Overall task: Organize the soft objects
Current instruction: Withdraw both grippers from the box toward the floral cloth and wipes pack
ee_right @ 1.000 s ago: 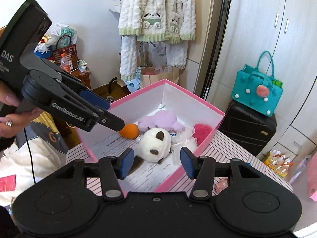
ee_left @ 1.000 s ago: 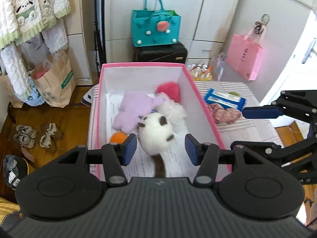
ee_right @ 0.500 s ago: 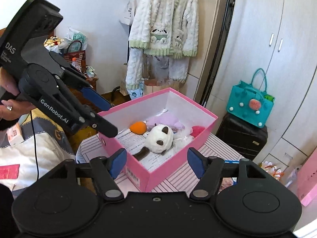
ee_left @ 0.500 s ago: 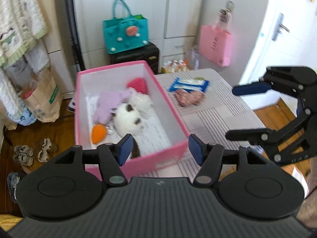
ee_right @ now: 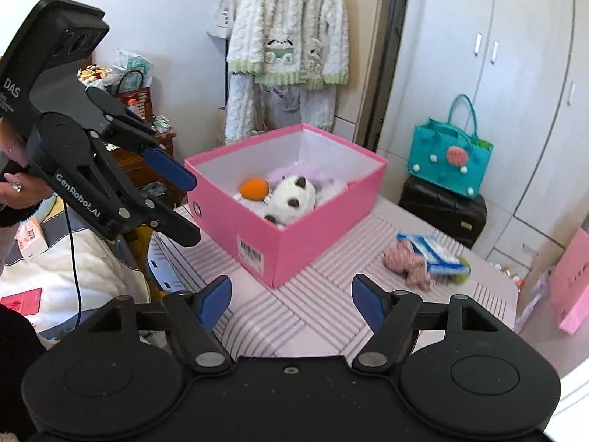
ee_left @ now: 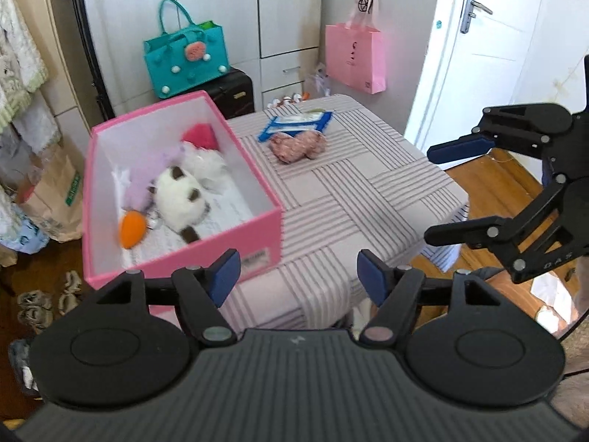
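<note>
The white plush (ee_left: 178, 199) that sat between my jaws a second ago now lies in the pink box (ee_left: 257, 235), ahead-left of my left gripper (ee_left: 298, 276). Both grippers have backed off, jaws just widened, empty. Boxed too: orange and purple toys. A pinkish plush (ee_right: 406, 261) waits ahead-right of my right gripper (ee_right: 291, 304).

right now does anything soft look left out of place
Yes: a pinkish knitted soft thing lies on the striped tabletop outside the pink box, beside a blue packet. The other soft toys, like the white plush, are already inside.
</note>
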